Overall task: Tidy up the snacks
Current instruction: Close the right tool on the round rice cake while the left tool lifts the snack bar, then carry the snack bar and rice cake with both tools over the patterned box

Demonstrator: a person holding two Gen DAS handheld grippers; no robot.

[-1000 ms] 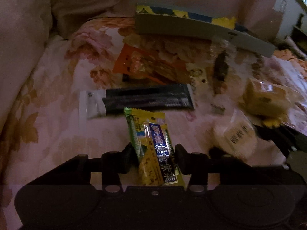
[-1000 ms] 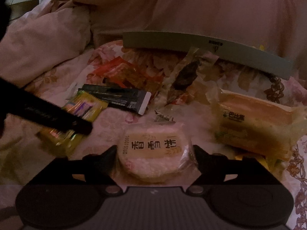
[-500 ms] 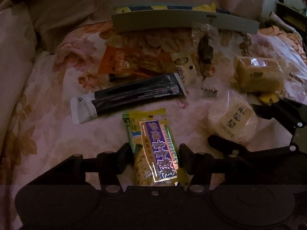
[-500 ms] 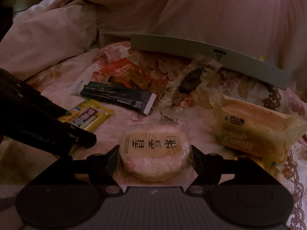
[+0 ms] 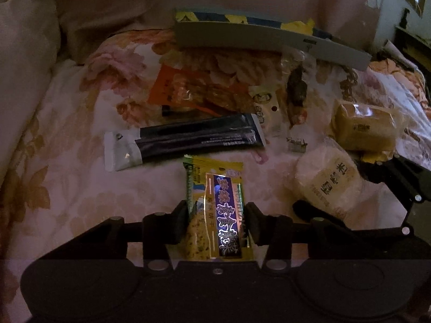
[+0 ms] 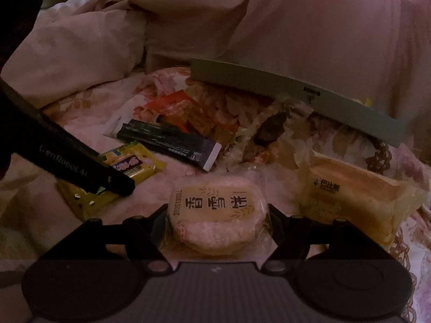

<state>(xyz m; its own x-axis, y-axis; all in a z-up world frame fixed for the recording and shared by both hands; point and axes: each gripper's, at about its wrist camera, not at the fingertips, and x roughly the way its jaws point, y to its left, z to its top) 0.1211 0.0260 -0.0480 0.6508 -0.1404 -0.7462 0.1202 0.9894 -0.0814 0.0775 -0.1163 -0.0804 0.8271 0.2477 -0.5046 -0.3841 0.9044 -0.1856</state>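
Note:
A yellow biscuit packet (image 5: 215, 188) with a purple label lies flat on the flowered bedspread. My left gripper (image 5: 216, 220) has it between its jaws, which are closing, and both pads touch its long sides. In the right wrist view one left finger (image 6: 80, 164) crosses that packet (image 6: 140, 161). My right gripper (image 6: 216, 220) is shut on a round rice cake (image 6: 212, 204) in clear wrap, a pad on each side. From the left wrist view the cake (image 5: 326, 183) sits between the right fingers (image 5: 320, 214).
Ahead lie a long black packet (image 5: 194, 137), an orange packet (image 5: 194, 91), a dark snack in clear wrap (image 5: 296, 91) and a wrapped bread (image 5: 363, 126). A grey box edge (image 5: 269, 37) stands at the back. Pink bedding (image 6: 80, 40) rises behind and to the left.
The yellow packet, tilted on its edge a second ago, now lies flat between the left jaws, which widened slightly and then narrowed again. The right gripper keeps its hold on the rice cake.

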